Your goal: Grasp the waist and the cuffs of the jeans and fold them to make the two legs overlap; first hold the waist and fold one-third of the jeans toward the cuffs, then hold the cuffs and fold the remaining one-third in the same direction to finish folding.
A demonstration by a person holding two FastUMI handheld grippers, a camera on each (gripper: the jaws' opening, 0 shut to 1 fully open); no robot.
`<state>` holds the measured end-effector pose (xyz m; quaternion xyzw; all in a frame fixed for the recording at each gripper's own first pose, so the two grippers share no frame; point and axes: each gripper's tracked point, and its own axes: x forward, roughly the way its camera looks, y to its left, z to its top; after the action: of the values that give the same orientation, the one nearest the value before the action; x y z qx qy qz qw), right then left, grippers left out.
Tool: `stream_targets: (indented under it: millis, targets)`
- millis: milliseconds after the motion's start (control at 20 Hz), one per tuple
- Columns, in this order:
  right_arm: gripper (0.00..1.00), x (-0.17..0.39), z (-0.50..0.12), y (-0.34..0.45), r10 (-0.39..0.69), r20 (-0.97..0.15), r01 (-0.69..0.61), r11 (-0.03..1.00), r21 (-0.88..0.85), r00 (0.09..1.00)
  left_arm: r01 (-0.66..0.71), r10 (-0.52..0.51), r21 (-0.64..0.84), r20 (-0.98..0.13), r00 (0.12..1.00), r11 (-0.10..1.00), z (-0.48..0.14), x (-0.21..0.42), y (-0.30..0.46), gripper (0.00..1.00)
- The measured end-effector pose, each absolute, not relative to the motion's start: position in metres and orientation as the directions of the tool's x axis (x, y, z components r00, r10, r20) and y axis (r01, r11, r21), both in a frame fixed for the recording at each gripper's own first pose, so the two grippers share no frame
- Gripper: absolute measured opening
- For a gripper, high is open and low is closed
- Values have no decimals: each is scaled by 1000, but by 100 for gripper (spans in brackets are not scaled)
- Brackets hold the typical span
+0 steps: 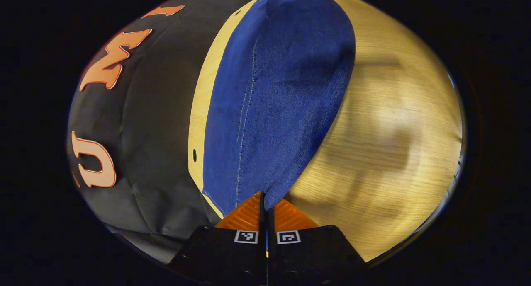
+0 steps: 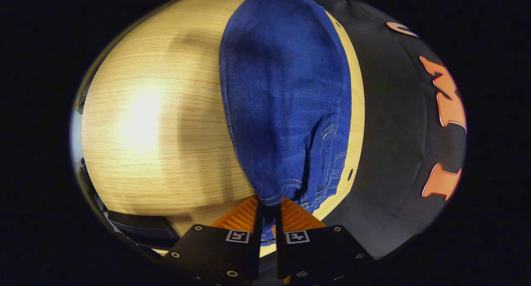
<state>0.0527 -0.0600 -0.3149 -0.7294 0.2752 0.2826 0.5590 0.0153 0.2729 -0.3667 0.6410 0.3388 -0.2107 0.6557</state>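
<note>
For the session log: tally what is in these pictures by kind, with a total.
Jeans: 1
Hand-held grippers: 2, the left hand-held gripper and the right hand-held gripper, each shut on denim
Wooden table: 1
Total: 4

Jeans (image 1: 282,95) matt blue denim cloth; table (image 1: 394,124) smooth light wood grain, faintly glossy

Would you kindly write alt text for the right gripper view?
The right tongs are shut on the stitched edge of blue jeans, which stretch away over a light wooden table. The booth's black cloth wall stands to the right.
</note>
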Motion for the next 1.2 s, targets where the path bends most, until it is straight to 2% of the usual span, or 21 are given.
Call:
stream_targets:
  millis: [50,150,200,450,600,750,800,850,1000,1200]
  targets:
    - [11,50,-314,-60,-103,-727,-730,-201,-653,679,712,157,695,-718,679,99,-366,16,275,2]
    - [10,50,-309,-60,-110,-736,-742,-181,-646,668,727,157,679,-733,662,105,-364,15,275,2]
    - [5,49,-305,-57,-106,-744,-749,-174,-639,659,728,151,677,-735,661,109,-363,16,275,2]
    - [4,51,-287,-52,-58,-816,-818,-42,-574,576,750,159,648,-761,629,135,-331,13,269,2]
    - [4,58,-281,-57,-34,-873,-873,20,-488,487,804,151,561,-828,540,198,-308,4,262,2]
    - [5,62,-266,-59,-34,-923,-913,134,-385,384,854,109,456,-890,443,252,-287,2,259,2]
    - [4,64,-258,-55,-28,-937,-923,166,-348,348,865,105,435,-900,423,248,-276,10,261,5]
    - [4,67,-250,-52,-22,-947,-929,189,-318,320,874,105,414,-910,401,256,-268,22,263,2]
    - [5,84,-236,-45,-8,-969,-928,287,-239,247,904,97,315,-949,299,291,-258,47,275,2]
    - [4,114,-227,-42,-12,-987,-910,386,-152,160,935,91,238,-971,221,265,-254,102,276,2]
